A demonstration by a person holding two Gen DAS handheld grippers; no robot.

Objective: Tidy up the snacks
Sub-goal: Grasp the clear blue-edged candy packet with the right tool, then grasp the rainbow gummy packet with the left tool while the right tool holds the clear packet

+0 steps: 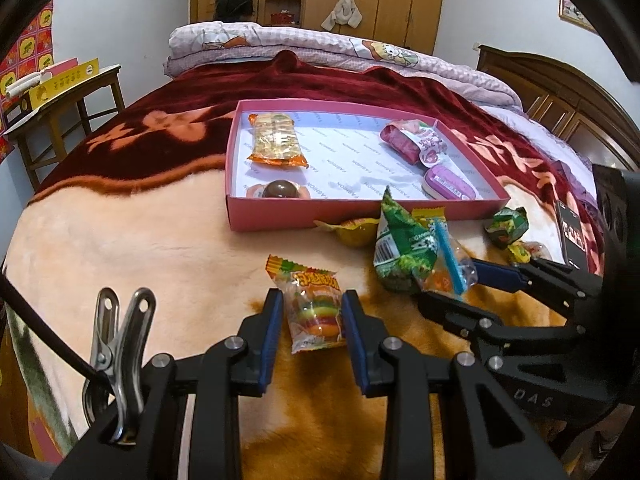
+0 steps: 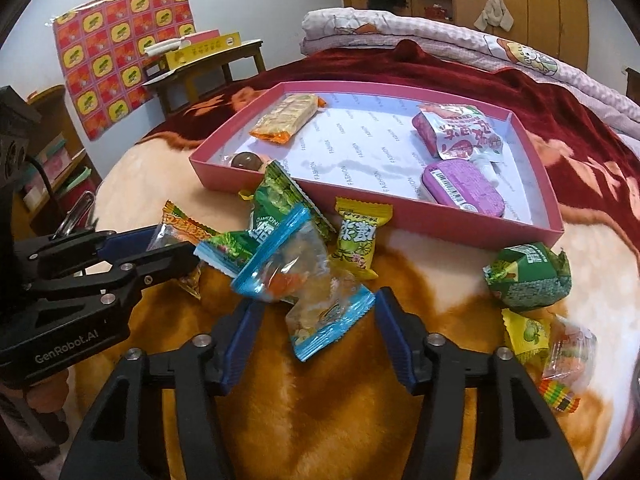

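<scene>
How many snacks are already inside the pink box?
4. A cracker pack lies at the far left, a chocolate ball in the near left corner, a red-and-white pouch at the far right, a purple tin near right. Smaller ones may be hidden.

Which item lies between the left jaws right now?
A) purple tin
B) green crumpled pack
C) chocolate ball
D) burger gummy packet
D: in the left wrist view the burger gummy packet sits between the blue pads of the left gripper, while the purple tin and the chocolate ball lie inside the pink box.
</scene>
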